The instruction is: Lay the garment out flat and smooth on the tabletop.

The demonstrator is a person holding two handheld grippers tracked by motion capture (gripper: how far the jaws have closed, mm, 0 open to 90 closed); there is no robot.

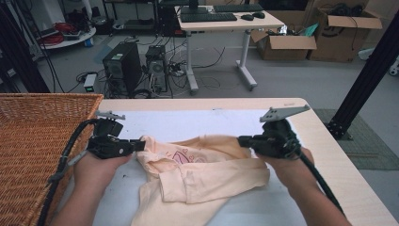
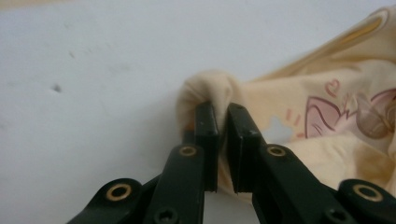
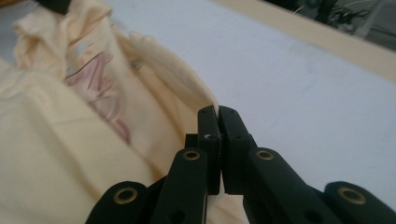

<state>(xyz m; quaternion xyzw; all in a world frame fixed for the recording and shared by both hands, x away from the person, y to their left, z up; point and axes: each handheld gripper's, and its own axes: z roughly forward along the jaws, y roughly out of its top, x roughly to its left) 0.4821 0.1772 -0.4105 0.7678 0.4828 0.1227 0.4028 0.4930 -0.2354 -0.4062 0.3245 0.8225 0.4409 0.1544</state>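
The pale peach shirt (image 1: 202,172) lies crumpled on the table (image 1: 324,141), soft and light (likely to sag and slide), best taken at its edges, where the left gripper (image 1: 139,145) and right gripper (image 1: 241,140) are each clamped onto a fold.

table (image 1: 324,141): wooden | white sheet (image 1: 188,125) on it | peach garment (image 1: 207,174), perhaps a shirt, on sheet
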